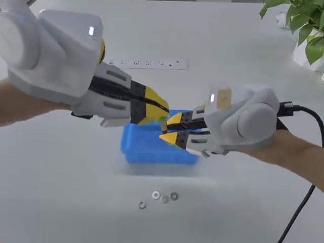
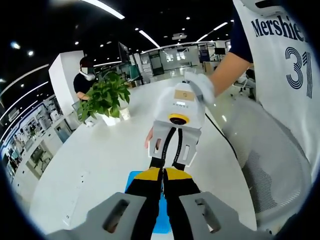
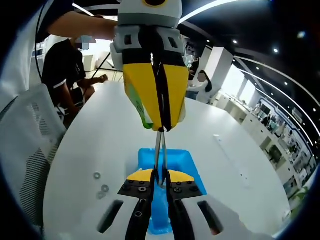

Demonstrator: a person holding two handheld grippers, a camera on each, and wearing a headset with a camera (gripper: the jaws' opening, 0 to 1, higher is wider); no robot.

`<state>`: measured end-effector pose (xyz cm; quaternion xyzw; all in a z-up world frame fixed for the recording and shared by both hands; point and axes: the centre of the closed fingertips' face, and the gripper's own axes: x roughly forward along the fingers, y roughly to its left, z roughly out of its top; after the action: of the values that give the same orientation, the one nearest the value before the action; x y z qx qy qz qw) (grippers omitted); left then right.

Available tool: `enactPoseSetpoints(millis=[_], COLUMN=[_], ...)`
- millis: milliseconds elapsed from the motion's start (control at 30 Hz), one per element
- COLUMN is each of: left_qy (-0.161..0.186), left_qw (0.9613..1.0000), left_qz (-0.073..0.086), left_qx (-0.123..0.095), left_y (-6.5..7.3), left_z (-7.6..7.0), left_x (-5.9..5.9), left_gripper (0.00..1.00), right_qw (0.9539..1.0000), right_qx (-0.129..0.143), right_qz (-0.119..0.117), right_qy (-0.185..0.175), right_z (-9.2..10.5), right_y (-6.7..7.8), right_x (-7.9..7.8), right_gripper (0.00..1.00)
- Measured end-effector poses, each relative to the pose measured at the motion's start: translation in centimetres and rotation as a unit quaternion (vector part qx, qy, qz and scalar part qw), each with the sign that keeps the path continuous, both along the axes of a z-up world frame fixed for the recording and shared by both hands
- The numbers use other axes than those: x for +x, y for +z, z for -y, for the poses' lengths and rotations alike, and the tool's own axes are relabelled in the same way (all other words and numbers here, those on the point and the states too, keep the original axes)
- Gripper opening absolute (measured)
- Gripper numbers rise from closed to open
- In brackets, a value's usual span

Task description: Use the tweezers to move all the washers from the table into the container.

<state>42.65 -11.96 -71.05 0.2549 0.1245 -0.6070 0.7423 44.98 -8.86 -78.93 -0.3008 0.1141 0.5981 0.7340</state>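
Thin metal tweezers (image 3: 160, 150) hang between the two grippers over a blue container (image 1: 147, 149). My left gripper (image 1: 163, 109) reaches in from the upper left with its yellow jaws shut on the tweezers' upper end (image 3: 162, 127). From the right comes my right gripper (image 1: 164, 129), shut on the lower part of the tweezers (image 3: 155, 176). Several small metal washers (image 1: 156, 195) lie on the white table in front of the container; in the right gripper view the washers (image 3: 105, 188) sit left of the container (image 3: 180, 160).
A white power strip (image 1: 147, 63) lies at the back of the table, and a potted plant (image 1: 304, 25) stands at the far right. A black cable (image 1: 304, 202) trails from the right gripper. A mesh chair (image 3: 25, 145) and a seated person (image 3: 65, 65) are beside the table.
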Motion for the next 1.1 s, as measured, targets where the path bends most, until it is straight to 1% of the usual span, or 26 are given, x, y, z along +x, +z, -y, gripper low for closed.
enactPoseSetpoints(millis=[167,267,300,367,433,467,533,600,633,700,833,867,1100], left_qy=[0.009,0.01,0.011,0.011,0.014,0.015,0.014,0.013,0.013,0.012,0.015,0.015,0.017], left_qw=[0.9999,0.9997,0.9996,0.9994,0.9989,0.9986,0.9982,0.9977,0.9977,0.9973,0.9964,0.9965,0.996], left_qz=[-0.013,-0.021,-0.027,-0.032,-0.045,-0.051,-0.058,-0.066,-0.067,-0.072,-0.083,-0.082,-0.088], left_qx=[-0.004,-0.003,-0.003,-0.002,-0.005,-0.006,-0.005,-0.005,-0.005,-0.005,-0.008,-0.007,-0.007], left_y=[-1.3,-2.0,-2.3,-2.8,-3.4,-3.6,-4.3,-5.0,-5.2,-5.6,-6.2,-6.8,-7.1], left_z=[-0.4,-0.6,-0.7,-0.9,-1.0,-1.0,-0.9,-0.8,-0.8,-0.6,-0.3,-0.5,-0.5], left_x=[1.7,2.5,2.8,3.2,3.7,3.9,4.3,4.4,4.5,4.6,4.8,5.2,5.2], left_gripper=[0.05,0.05,0.05,0.05,0.05,0.05,0.05,0.05,0.05,0.05,0.05,0.05,0.05], right_qw=[0.9999,0.9997,0.9995,0.9994,0.999,0.9983,0.9982,0.9974,0.9974,0.9967,0.9959,0.9958,0.9951], right_qx=[-0.004,-0.007,-0.006,-0.006,-0.011,-0.013,-0.018,-0.026,-0.03,-0.034,-0.042,-0.042,-0.04], right_qz=[-0.013,-0.022,-0.03,-0.034,-0.042,-0.056,-0.056,-0.066,-0.064,-0.071,-0.078,-0.08,-0.087], right_qy=[-0.008,-0.008,-0.007,-0.009,-0.011,-0.012,-0.012,-0.013,-0.013,-0.015,-0.018,-0.019,-0.022], right_z=[-0.4,-0.6,-0.7,-0.8,-0.9,-0.9,-0.9,-0.8,-0.7,-0.6,-0.3,-0.3,-0.2], right_y=[-1.3,-2.1,-2.5,-2.9,-3.5,-4.0,-4.5,-5.1,-5.4,-5.8,-6.4,-6.5,-6.7], right_x=[1.5,2.1,2.3,2.7,3.0,3.0,3.1,3.1,3.1,3.1,3.0,3.0,2.8], right_gripper=[0.1,0.1,0.1,0.1,0.1,0.1,0.1,0.1,0.1,0.1,0.1,0.1,0.11])
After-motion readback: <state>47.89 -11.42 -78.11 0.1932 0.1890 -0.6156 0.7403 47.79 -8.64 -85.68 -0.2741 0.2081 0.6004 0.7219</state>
